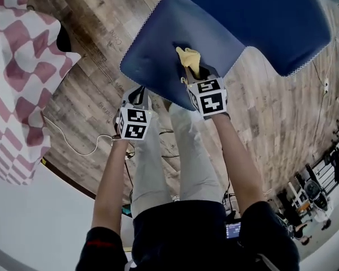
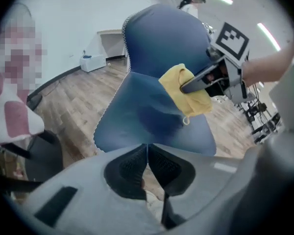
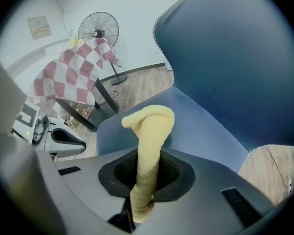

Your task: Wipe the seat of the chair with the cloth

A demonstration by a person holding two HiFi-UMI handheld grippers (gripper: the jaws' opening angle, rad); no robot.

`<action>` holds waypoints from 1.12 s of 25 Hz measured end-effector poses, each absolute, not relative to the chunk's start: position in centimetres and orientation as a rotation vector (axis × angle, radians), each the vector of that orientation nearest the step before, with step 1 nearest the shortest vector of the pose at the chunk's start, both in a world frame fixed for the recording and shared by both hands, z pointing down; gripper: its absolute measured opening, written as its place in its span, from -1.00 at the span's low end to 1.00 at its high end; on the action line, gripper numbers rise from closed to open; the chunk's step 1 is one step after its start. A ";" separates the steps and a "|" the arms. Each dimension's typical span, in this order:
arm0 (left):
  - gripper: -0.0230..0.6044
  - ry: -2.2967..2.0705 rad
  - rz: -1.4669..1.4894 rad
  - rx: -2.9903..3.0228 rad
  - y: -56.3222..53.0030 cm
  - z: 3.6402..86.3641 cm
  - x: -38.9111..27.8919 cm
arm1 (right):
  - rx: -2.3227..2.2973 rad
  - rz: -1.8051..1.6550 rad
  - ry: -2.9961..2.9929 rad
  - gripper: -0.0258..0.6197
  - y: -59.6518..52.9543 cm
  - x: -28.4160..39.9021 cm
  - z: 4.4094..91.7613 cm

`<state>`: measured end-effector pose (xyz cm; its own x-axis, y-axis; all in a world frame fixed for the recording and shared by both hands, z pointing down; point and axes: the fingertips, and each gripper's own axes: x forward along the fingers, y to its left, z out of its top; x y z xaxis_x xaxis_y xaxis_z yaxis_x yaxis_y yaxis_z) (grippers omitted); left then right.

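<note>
The blue padded chair seat lies in front of me, its backrest beyond it. My right gripper is shut on a yellow cloth, which stands bunched over the near middle of the seat. In the right gripper view the cloth runs up from between the jaws and folds over above the seat. My left gripper hovers at the seat's near left edge, shut with nothing between its jaws. The left gripper view shows its jaws closed, and the right gripper with the cloth above the seat.
A table under a pink and white checkered cover stands at the left, a standing fan behind it. A white cable trails over the wooden floor. The person's legs stand close to the seat's front edge. Racked equipment sits at the right.
</note>
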<state>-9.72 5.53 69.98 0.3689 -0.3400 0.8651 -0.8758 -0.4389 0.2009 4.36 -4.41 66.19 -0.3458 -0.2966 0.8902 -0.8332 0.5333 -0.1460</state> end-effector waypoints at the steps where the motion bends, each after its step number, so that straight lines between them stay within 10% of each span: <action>1: -0.85 -1.040 0.989 1.926 5.7 69.0 -10.3 | 0.938 0.767 -1.902 -0.77 -4.3 4.4 65.0; 28: -0.87 -1.493 0.441 2.303 -6.1 19.2 -13.5 | 1.338 0.357 -2.440 -0.77 -9.3 2.2 16.9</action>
<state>-13.50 -6.07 19.19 0.3933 -0.8048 0.4445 -0.9172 -0.3771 0.1288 2.20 -9.29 16.85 -0.5021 -0.7643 0.4047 -0.8482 0.5266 -0.0577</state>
